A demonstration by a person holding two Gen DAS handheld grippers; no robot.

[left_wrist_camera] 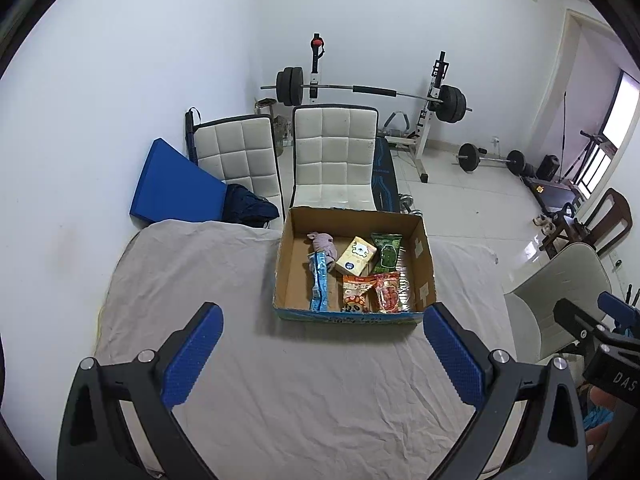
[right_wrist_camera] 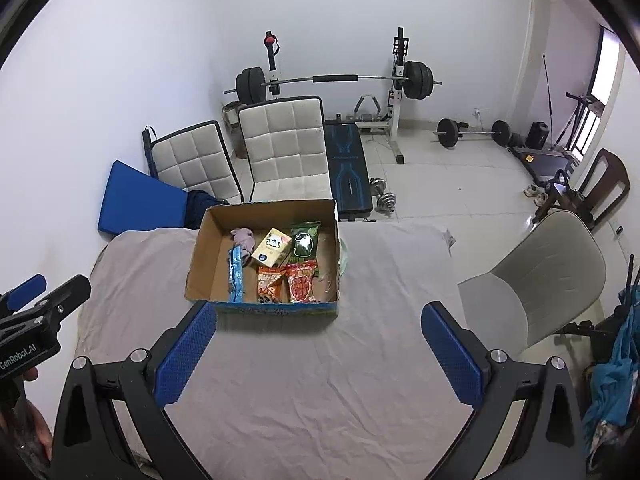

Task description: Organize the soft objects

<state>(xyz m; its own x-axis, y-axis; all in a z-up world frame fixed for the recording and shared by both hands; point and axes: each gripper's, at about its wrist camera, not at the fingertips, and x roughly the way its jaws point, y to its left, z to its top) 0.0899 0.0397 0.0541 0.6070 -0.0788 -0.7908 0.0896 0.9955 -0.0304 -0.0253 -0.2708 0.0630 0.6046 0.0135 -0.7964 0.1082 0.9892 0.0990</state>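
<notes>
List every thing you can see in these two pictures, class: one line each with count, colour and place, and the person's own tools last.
cardboard box: 1, brown, on the table's far middle
grey cloth: 1, covering the table
purple soft toy: 1, box, far left
blue packet: 1, box, left side
tissue pack: 1, cream, box, middle
green packet: 1, box, far right
orange packet: 1, box, near middle
red packet: 1, box, near right
padded chairs: 2, white, behind the table
blue mat: 1, against the left wall
barbell rack: 1, black weights, back wall
grey chair: 1, right of the table
left claw: open, empty
right claw: open, empty
</notes>
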